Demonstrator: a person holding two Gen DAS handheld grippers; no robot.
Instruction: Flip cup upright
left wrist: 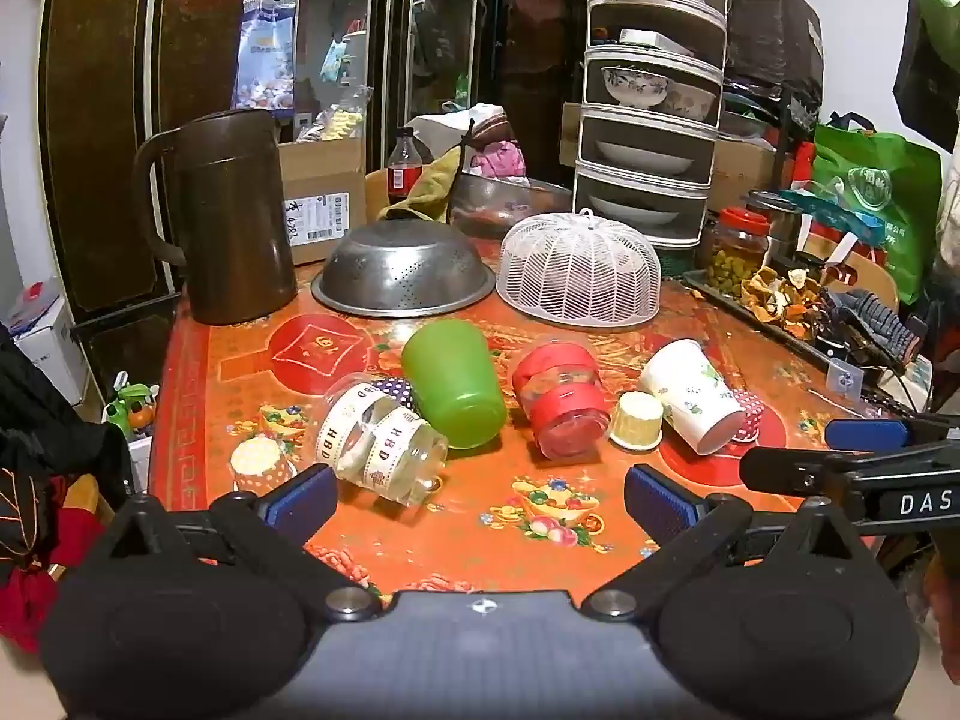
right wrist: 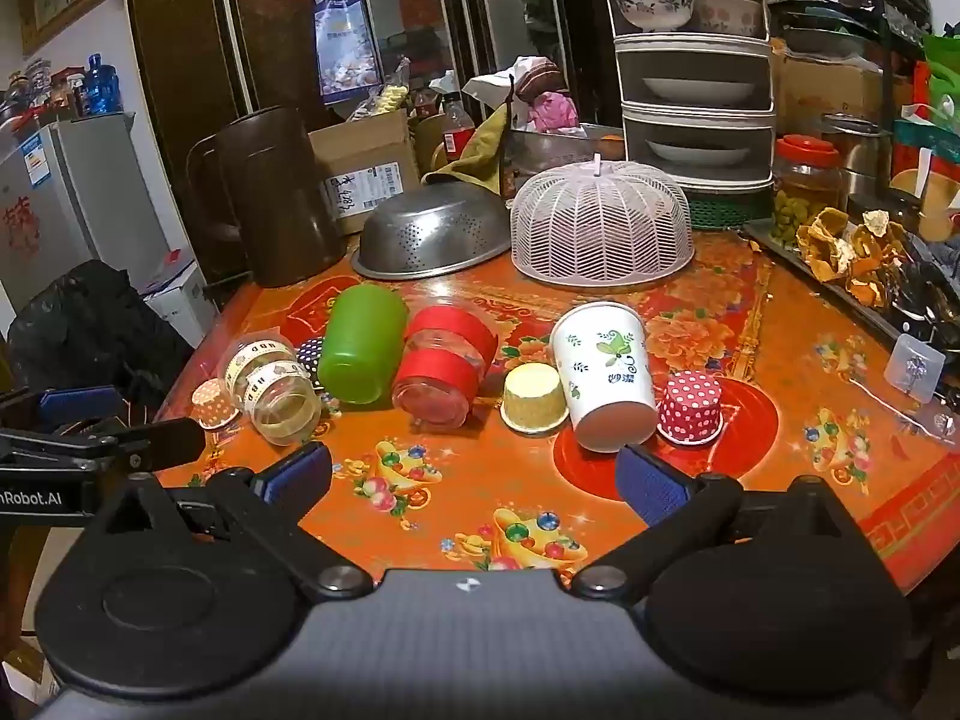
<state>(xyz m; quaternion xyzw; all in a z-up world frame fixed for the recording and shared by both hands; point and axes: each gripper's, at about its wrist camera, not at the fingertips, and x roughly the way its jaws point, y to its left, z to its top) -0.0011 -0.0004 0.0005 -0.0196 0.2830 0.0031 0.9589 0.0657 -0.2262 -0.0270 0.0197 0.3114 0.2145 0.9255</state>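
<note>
Several cups lie on their sides on the orange table [left wrist: 456, 546]: a clear cup with HBD ribbon [left wrist: 384, 444] [right wrist: 273, 387], a green cup [left wrist: 453, 384] [right wrist: 360, 351], a clear cup with red bands [left wrist: 561, 399] [right wrist: 444, 366] and a white paper cup with leaf print [left wrist: 690, 396] [right wrist: 606, 375]. Small paper baking cups stand upside down among them, one yellow [left wrist: 637, 420] [right wrist: 534, 397]. My left gripper [left wrist: 480, 498] is open and empty, just in front of the HBD cup. My right gripper [right wrist: 474, 480] is open and empty, its right fingertip close to the white cup's base.
At the back stand a brown jug [left wrist: 231, 216], an upturned steel colander [left wrist: 403, 267], a white mesh food cover [left wrist: 579, 267] and a tiered dish rack [left wrist: 651, 90]. A tray with dried peel [left wrist: 780, 294] lines the right edge. The table's left edge drops off beside the HBD cup.
</note>
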